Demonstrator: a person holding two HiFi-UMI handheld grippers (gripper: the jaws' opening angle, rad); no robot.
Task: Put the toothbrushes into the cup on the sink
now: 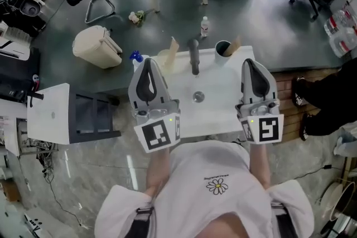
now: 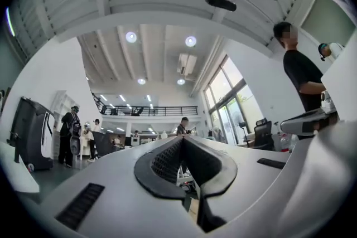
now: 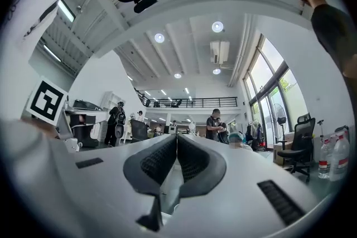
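Grey workshop floor is surrounding a white sink, and the person is standing at its near edge. Both grippers are hovering over the sink, tilted up and aiming out across the room rather than down. The left gripper is hanging over the left side and the right gripper over the right, each with jaws pressed together on nothing. A dark cup is sitting at the far right, near the faucet. Pale slim things leaning at the far edge are probably the toothbrushes, though they are too small to be sure. Reaching in with jaws unopened is risking a toppled cup or a brush shoved off the far edge, since neither gripper camera is seeing the sink.
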